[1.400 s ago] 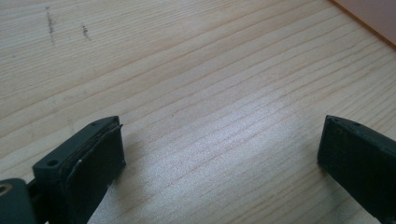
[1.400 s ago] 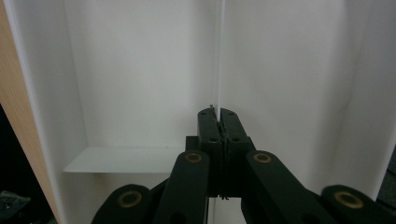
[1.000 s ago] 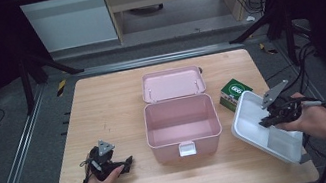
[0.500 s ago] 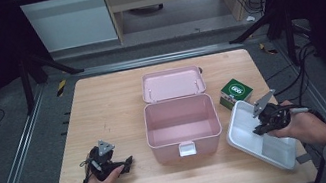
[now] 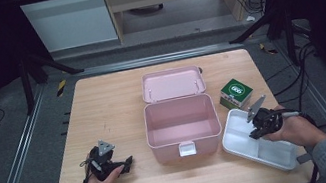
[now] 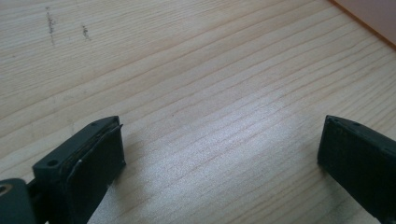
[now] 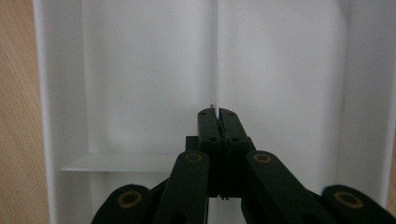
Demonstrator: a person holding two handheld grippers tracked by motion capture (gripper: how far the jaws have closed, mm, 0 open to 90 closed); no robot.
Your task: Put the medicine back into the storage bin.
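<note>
1. Clearly, the right gripper (image 7: 217,112) has its jaws pressed together on the thin divider wall of the white tray (image 7: 140,70); pinching that upright partition looks like the easiest handle on a flat, shallow container whose outer rim lies low on the surface.
2. Seen from the high view, the right gripper (image 5: 257,127) sits over the tray's near-left part, with the person's hand behind it, so the hold falls off the tray's middle, which would probably tip the tray if it were lifted.
3. That white tray (image 5: 276,155) lies flat on the surface (image 5: 103,112) at its right front, open side up, just right of the pink box (image 5: 182,126). Its long axis runs diagonally, from beside the box's front right corner toward the surface's front right corner.
4. Beyond the tray's far end stands a small green carton (image 5: 236,92), near but apart from it.
5. The pink box stands in the middle with its lid (image 5: 172,82) thrown back, likely left open to receive things.
6. Across the surface, the left gripper (image 6: 219,154) rests low over bare wood with its jaws wide apart and nothing between them; in the high view the left gripper (image 5: 108,161) sits idle at the front left, seemingly parked out of the way.
</note>
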